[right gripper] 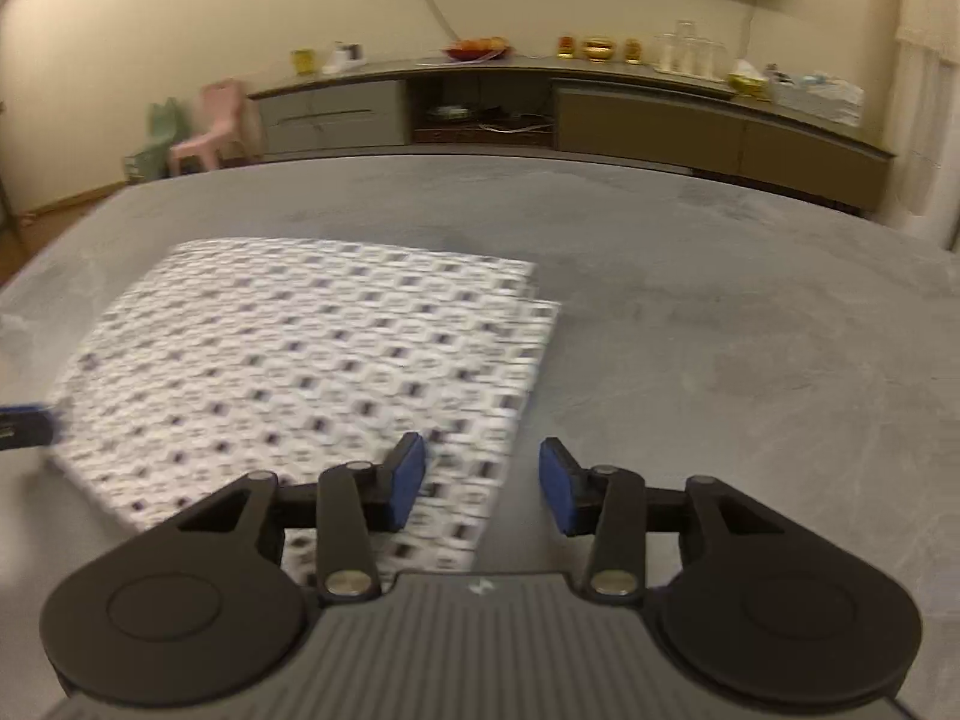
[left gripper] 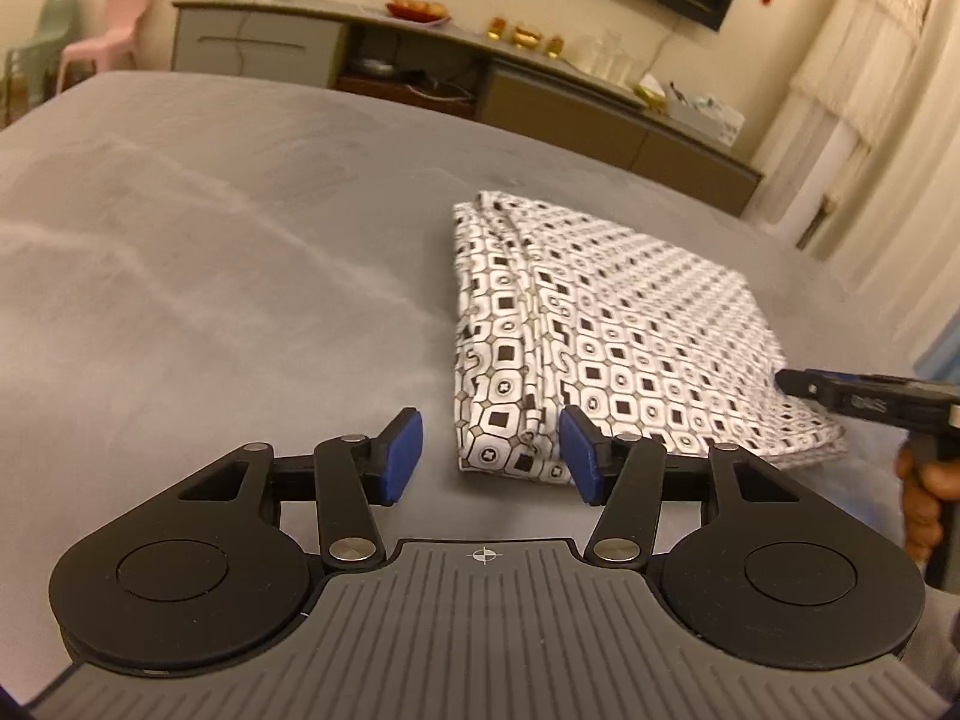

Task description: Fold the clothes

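While both claws gape, folded shirt (left gripper: 606,336) runs lengthwise away across table (left gripper: 210,300).

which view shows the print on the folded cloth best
The left wrist view: the folded cloth is sharp there, with clear black squares and circles and visible layered edges. In the right wrist view the folded cloth shows more of its top, but motion blur smears the print.

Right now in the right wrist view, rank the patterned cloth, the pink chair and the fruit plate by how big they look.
1. Patterned cloth, by far the largest, though nearest the camera.
2. Pink chair.
3. Fruit plate, smallest, far back on the sideboard.
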Demonstrator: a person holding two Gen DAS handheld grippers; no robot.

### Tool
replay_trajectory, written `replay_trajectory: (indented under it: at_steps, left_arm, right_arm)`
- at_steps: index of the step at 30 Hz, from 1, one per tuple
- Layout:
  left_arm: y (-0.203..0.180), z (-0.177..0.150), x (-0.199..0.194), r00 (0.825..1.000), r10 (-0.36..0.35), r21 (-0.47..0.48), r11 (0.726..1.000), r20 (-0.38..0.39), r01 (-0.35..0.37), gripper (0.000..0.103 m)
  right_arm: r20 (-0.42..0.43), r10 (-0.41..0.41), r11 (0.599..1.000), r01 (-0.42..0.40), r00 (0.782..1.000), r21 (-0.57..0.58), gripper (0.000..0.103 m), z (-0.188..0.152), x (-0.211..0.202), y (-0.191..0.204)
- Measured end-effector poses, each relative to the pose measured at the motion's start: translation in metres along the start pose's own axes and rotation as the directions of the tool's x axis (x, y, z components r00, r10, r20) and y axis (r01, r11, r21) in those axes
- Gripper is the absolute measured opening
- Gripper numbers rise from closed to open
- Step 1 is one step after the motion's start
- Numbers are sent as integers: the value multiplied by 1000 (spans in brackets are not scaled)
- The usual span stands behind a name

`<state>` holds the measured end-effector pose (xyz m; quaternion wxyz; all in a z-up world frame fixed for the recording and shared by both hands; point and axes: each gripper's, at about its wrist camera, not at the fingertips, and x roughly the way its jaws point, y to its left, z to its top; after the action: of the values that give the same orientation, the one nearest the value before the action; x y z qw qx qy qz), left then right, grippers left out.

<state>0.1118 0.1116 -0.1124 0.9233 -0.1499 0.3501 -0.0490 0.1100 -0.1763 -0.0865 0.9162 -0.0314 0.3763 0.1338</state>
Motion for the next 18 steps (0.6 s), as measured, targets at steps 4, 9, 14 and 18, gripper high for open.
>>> replay_trajectory:
  at_steps: [4, 9, 14, 18]
  left_arm:
    - [-13, -12, -20, 1000, 24, 51, 998, -5, -24, 43]
    - [-14, -11, -23, 999, 34, 2, 999, -5, -34, 43]
    - [-24, -16, -41, 1000, -1, -12, 1000, -11, 1, 48]
    - [-34, -19, -51, 1000, -19, 3, 1000, -19, 19, 56]
  right_arm:
    - [63, -39, 999, 40, 997, -15, 32, -5, -29, 6]
    - [103, 170, 978, -155, 980, -139, 31, -23, -64, 54]
    - [52, 179, 966, -165, 982, -200, 30, -30, -38, 90]
    - [32, 139, 975, -132, 990, -179, 36, -28, -20, 95]
